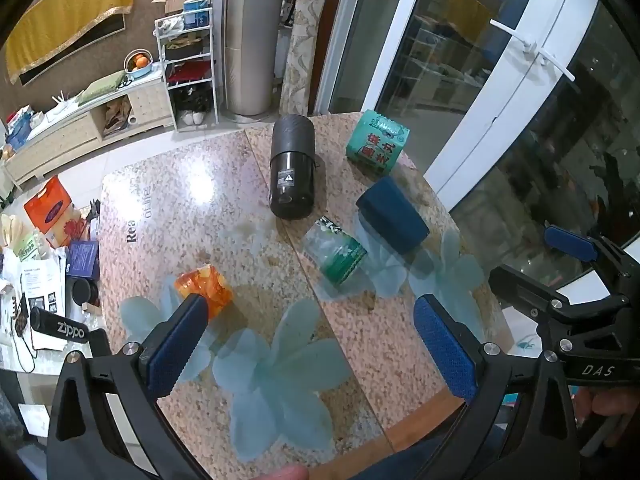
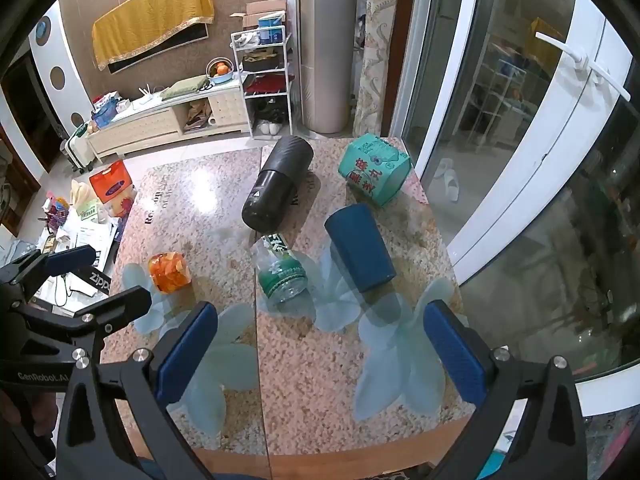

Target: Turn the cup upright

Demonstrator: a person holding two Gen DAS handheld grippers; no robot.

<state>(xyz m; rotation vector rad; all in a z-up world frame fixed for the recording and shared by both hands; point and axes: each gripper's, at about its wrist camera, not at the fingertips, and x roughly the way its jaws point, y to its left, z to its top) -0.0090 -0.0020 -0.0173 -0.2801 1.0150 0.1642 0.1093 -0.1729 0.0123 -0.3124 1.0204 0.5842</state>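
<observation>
Left wrist view:
Left gripper (image 1: pixel 316 340): fingers spread wide, holding nothing, low in the frame.
Cup (image 1: pixel 393 216): dark blue, right of centre on the table (image 1: pixel 168 200), apparently lying on its side, beside the plastic bottle (image 1: pixel 335 252).

Right wrist view:
Right gripper (image 2: pixel 324 350): fingers wide apart, empty, bottom centre.
Cup axis (image 2: pixel 360 248): long axis runs upper left to lower right; the wider end looks nearer the camera, mouth unclear.
Step advice: likely straddle the cup's sides mid-body, close firmly, then rotate upright clear of the bottle.
</observation>
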